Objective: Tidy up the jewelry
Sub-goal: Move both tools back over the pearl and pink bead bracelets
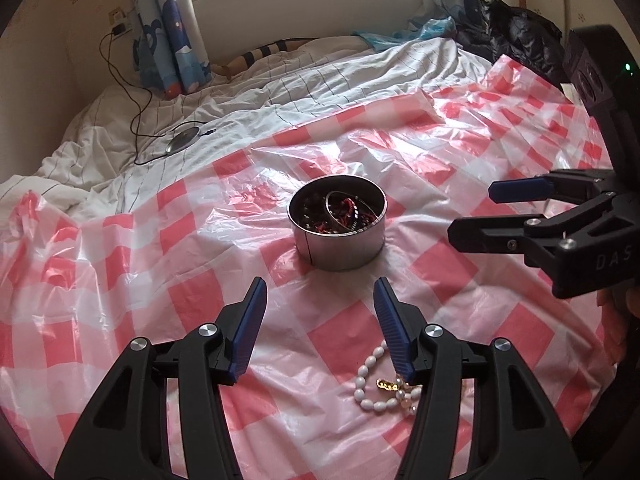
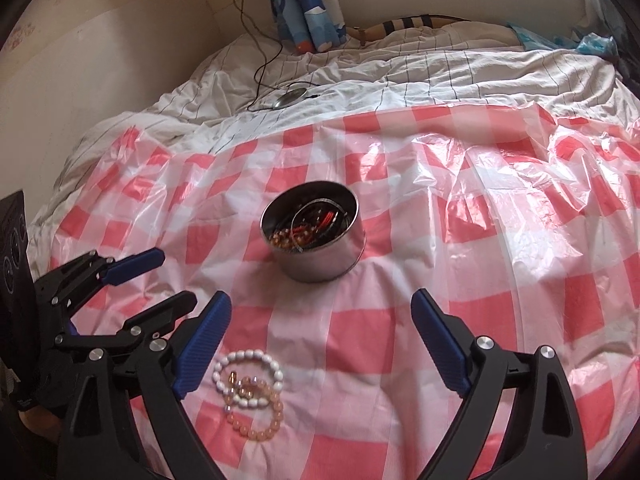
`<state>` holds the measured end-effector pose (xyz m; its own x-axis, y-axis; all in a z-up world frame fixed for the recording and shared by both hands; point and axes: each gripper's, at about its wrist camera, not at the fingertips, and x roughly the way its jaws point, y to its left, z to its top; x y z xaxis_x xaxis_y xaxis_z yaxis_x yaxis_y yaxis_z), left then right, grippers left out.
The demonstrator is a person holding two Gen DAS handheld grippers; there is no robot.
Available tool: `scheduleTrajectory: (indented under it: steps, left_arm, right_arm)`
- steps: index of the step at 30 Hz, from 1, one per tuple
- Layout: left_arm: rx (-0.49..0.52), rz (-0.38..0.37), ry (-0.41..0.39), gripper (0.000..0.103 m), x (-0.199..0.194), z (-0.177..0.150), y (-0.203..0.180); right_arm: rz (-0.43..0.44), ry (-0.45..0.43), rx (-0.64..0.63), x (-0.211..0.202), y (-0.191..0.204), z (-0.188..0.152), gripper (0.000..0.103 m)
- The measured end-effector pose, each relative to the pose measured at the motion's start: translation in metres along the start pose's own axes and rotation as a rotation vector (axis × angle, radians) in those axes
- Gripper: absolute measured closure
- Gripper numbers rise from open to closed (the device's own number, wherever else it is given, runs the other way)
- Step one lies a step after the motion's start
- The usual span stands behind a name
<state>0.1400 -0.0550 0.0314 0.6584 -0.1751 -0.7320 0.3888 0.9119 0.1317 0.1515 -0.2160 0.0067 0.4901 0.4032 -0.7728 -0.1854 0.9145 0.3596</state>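
Note:
A round metal tin (image 1: 338, 228) (image 2: 316, 240) holding bangles and dark and red jewelry stands on the red-and-white checked plastic sheet (image 1: 168, 280) (image 2: 500, 280). A white bead bracelet (image 1: 370, 384) (image 2: 248, 378) and a peach bead bracelet (image 2: 260, 420) with gold pieces lie on the sheet in front of the tin. My left gripper (image 1: 318, 296) is open and empty, above the sheet short of the tin, the white bracelet by its right finger. My right gripper (image 2: 322, 316) is open and empty, the bracelets near its left finger. Each gripper shows in the other's view (image 1: 480, 212) (image 2: 168, 280).
The sheet lies on a bed with a white striped duvet (image 1: 248, 92) (image 2: 440, 72). A round charger with a black cable (image 1: 182, 140) (image 2: 290, 96) lies on the duvet at the back left. A black jacket (image 1: 516, 36) sits at the back right.

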Motion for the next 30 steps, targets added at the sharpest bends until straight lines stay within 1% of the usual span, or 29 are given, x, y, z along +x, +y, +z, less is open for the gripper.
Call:
scheduleTrajectory:
  steps: [1,3,5,7,9,11,13,15,17,19,23,25,27,29,30]
  left_arm:
    - [0.002,-0.012,0.004,0.049,0.0,-0.002,-0.002]
    - [-0.017,-0.079,0.039,0.049,0.006,-0.009,-0.001]
    - [-0.065,-0.156,0.085,0.049,0.015,-0.015,0.004]
    - [-0.113,-0.214,0.126,0.049,0.025,-0.023,0.011]
    - [-0.128,-0.232,0.154,0.049,0.034,-0.031,0.012]
    - [-0.11,-0.22,0.17,0.049,0.04,-0.037,0.007]
    - [-0.07,-0.182,0.176,0.049,0.043,-0.042,0.0]
    - [-0.042,-0.157,0.178,0.049,0.045,-0.043,-0.004]
    - [-0.036,-0.145,0.183,0.049,0.048,-0.045,-0.006]
    - [-0.036,-0.127,0.185,0.049,0.051,-0.044,-0.005]
    - [-0.053,-0.121,0.186,0.049,0.054,-0.042,0.0]
    - [-0.051,-0.126,0.191,0.049,0.056,-0.042,0.0]
    - [-0.037,-0.135,0.199,0.049,0.059,-0.043,-0.003]
    - [-0.004,-0.13,0.213,0.049,0.062,-0.044,-0.009]
    - [0.026,-0.108,0.225,0.049,0.064,-0.045,-0.013]
  right_arm:
    - [-0.006,0.012,-0.017,-0.001,0.003,-0.003,0.014]
    - [-0.031,0.06,-0.061,0.002,0.008,-0.01,0.013]
    - [-0.049,0.111,-0.103,0.007,0.013,-0.018,0.013]
    - [-0.051,0.166,-0.136,0.013,0.016,-0.026,0.013]
    - [-0.053,0.209,-0.176,0.017,0.02,-0.035,0.013]
    - [-0.047,0.24,-0.217,0.02,0.026,-0.044,0.013]
    - [-0.029,0.257,-0.246,0.021,0.03,-0.051,0.013]
    - [-0.009,0.265,-0.273,0.022,0.037,-0.058,0.013]
    - [0.003,0.257,-0.287,0.023,0.044,-0.063,0.013]
    - [-0.047,0.215,-0.304,0.025,0.05,-0.068,0.013]
    - [-0.118,0.177,-0.327,0.036,0.057,-0.07,0.013]
    - [-0.213,0.202,-0.407,0.049,0.063,-0.075,0.013]
    - [-0.288,0.232,-0.481,0.059,0.066,-0.081,0.013]
    - [-0.322,0.233,-0.501,0.059,0.064,-0.082,0.013]
    - [-0.362,0.23,-0.507,0.058,0.061,-0.081,0.013]
